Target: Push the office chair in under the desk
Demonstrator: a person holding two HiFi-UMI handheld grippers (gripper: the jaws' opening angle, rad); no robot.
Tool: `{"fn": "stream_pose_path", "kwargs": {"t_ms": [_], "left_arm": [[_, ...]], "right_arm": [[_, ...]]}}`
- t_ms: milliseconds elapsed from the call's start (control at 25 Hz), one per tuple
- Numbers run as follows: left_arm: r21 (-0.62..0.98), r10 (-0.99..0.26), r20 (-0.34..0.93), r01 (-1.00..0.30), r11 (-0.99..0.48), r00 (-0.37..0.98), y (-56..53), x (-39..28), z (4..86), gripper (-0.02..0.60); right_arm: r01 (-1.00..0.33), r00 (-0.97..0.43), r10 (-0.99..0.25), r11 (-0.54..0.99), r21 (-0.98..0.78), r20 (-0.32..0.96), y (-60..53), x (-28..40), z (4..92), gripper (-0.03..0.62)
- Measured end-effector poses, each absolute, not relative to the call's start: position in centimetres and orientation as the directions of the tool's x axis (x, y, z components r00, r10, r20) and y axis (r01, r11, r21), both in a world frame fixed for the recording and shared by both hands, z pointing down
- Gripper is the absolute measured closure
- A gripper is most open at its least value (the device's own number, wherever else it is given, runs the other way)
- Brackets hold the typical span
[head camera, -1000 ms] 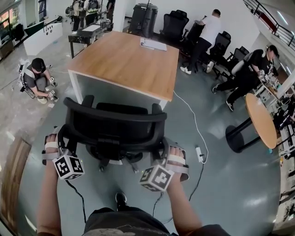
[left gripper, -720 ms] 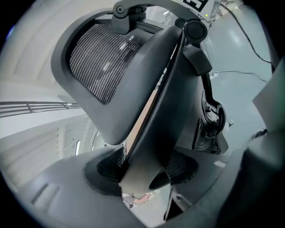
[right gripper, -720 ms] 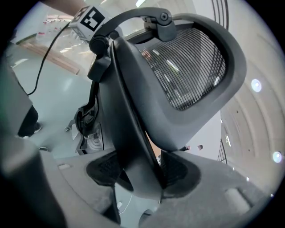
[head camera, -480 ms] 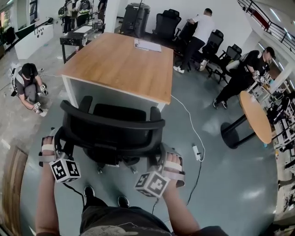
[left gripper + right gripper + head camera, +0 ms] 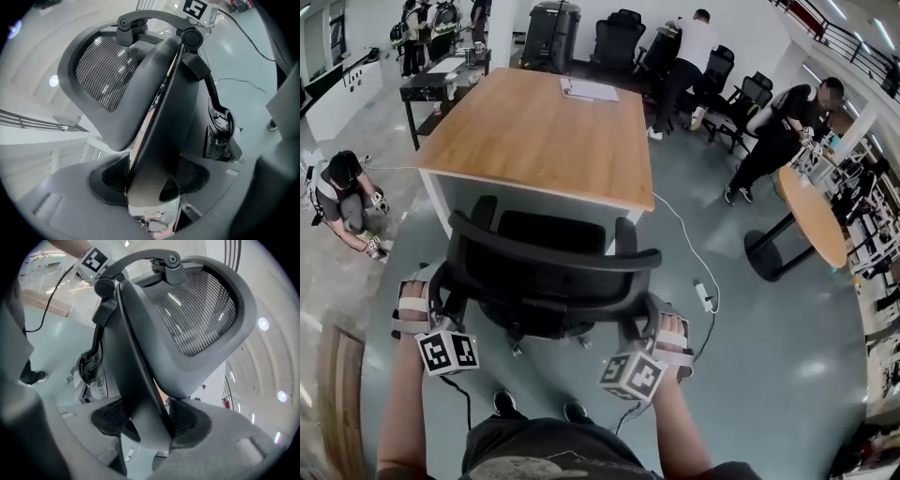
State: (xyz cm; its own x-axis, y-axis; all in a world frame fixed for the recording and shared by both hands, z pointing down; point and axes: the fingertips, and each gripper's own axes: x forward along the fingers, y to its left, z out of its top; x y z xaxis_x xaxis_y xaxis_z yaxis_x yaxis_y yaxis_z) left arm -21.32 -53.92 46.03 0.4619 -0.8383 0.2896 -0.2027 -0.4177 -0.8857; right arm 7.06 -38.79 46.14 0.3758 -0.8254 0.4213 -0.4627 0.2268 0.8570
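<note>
The office chair (image 5: pixel 548 272) has been rolled nearer the desk (image 5: pixel 544 131) than a second ago, and the person's feet have been brought forward behind it.

The backrest rim is clamped on its left edge by the left gripper (image 5: pixel 439 298) and on its right edge by the right gripper (image 5: pixel 645 323), the pads pressed onto the frame in both gripper views. The seat front is judged to be just at the desk's near edge, not yet under it. A uneven push could swing the chair, so that the right armrest (image 5: pixel 624 234) is driven against the desk's corner (it stands close already). The floor cable (image 5: pixel 694 253) just beside could be caught by a caster.
</note>
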Motion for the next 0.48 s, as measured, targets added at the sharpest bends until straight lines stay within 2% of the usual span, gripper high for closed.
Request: {"fn": "stream_pose_path", "kwargs": {"t_ms": [200,480], "left_arm": [[-0.872,-0.787,0.362,-0.118,-0.475,0.500,-57.3,-21.7,46.3,0.307],[-0.835,-0.775,0.517,0.015,-0.550,0.364,-62.1,-23.4,47.4,0.325]], "right_arm": [[-0.476,0.382,-0.828,0.204,0.855,0.410,-40.5,5.6,46.0,0.353],[-0.482,0.431,-0.808,0.169,0.860,0.401,-43.1,3.3,46.0,0.352]]}}
